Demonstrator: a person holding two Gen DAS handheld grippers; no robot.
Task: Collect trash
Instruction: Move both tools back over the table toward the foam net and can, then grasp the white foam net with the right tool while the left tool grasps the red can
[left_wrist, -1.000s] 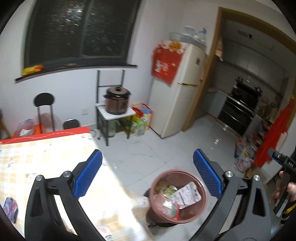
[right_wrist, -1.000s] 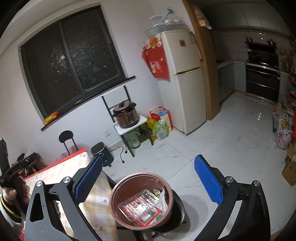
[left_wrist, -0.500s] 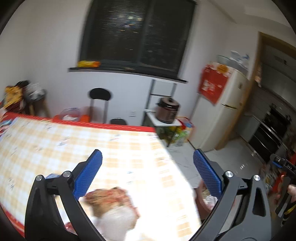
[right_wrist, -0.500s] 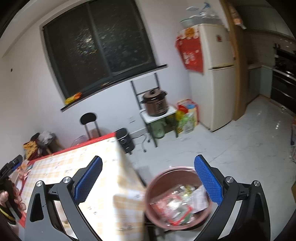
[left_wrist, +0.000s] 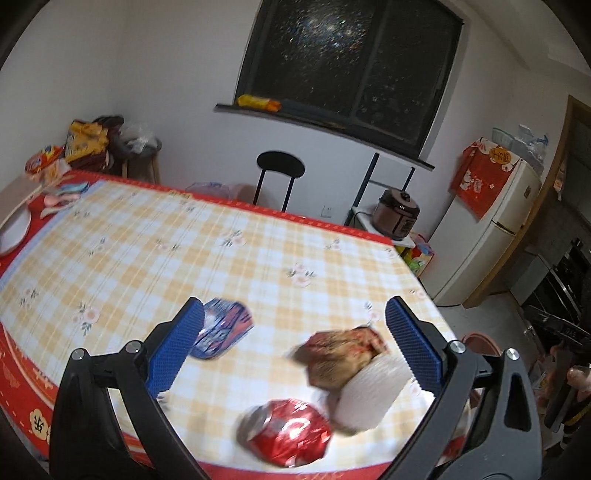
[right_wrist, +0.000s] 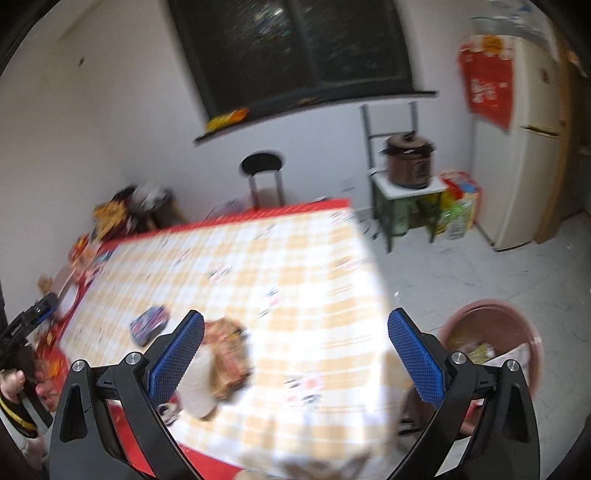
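Left wrist view: my left gripper (left_wrist: 293, 345) hangs with jaws spread wide, holding nothing, above the checked tablecloth (left_wrist: 184, 258). Below it lie a blue wrapper (left_wrist: 221, 328), a brown crumpled packet (left_wrist: 340, 356) and a red foil packet (left_wrist: 286, 435).

Right wrist view: my right gripper (right_wrist: 295, 356) is equally wide, empty, above the table edge; the brown bin (right_wrist: 498, 339) holding trash stands on the floor beside it.

Home dining room, checked tablecloth (left_wrist: 155, 254), fridge (left_wrist: 491, 236) (kitchen beyond), rice cooker (left_wrist: 399, 214)
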